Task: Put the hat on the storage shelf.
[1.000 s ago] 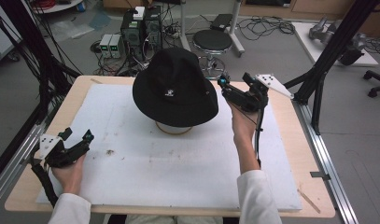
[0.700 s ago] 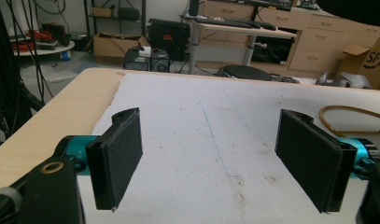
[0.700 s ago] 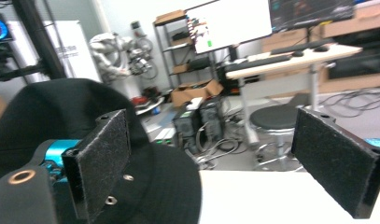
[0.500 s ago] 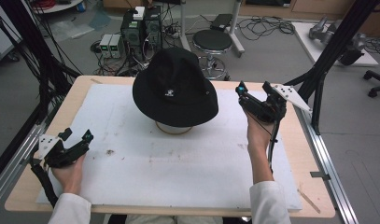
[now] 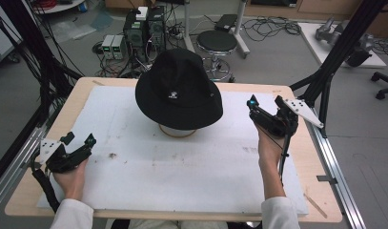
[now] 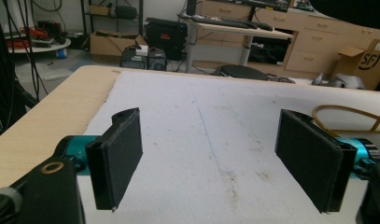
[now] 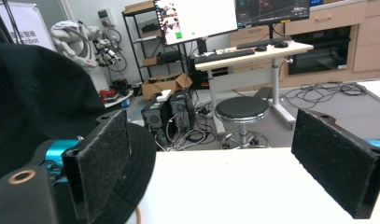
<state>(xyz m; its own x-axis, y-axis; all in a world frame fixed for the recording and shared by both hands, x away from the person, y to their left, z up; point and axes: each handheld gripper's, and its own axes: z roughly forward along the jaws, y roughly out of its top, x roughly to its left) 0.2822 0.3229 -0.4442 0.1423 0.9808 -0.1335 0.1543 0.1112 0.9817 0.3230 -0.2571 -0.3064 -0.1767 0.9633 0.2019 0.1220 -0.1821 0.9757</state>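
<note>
Pulled back from the black hat (image 5: 178, 90), the right gripper (image 5: 265, 109) now hovers beside its brim, jaws apart; left gripper (image 5: 78, 144) unmoved, jaws apart.

We see a black bucket hat (image 5: 178, 90) on a round stand (image 5: 176, 131) mid-table, our right gripper (image 5: 264, 110) just beside its brim, jaws apart, our left gripper (image 5: 78, 142) near the white mat's (image 5: 191, 167) left edge, well apart from the hat.
</note>
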